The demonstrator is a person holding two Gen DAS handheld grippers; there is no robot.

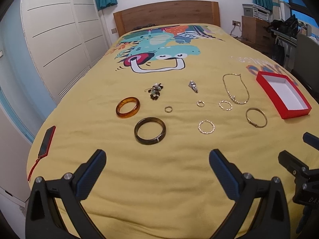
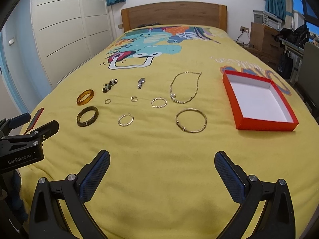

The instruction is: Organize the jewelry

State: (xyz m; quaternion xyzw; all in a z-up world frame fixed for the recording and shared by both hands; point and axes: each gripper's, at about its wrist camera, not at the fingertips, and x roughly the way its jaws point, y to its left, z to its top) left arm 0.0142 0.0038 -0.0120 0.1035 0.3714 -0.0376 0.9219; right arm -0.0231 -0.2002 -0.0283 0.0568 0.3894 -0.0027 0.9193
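Several pieces of jewelry lie on the yellow bedspread (image 1: 159,179): an amber bangle (image 1: 127,107), a dark bangle (image 1: 150,130), a bead bracelet (image 1: 156,91), a silver piece (image 1: 193,86), small rings (image 1: 168,109), twisted gold hoops (image 1: 206,126), a gold bangle (image 2: 191,120) and a pearl necklace (image 2: 184,87). An open red box (image 2: 259,100) with a white inside sits at the right. My left gripper (image 1: 157,158) is open and empty, short of the dark bangle. My right gripper (image 2: 161,159) is open and empty, short of the gold bangle.
A red phone (image 1: 47,141) with a strap lies at the bed's left edge. White wardrobe doors (image 1: 59,39) stand left of the bed, a wooden headboard (image 1: 167,16) at the far end, a dresser and desk (image 2: 265,39) to the right.
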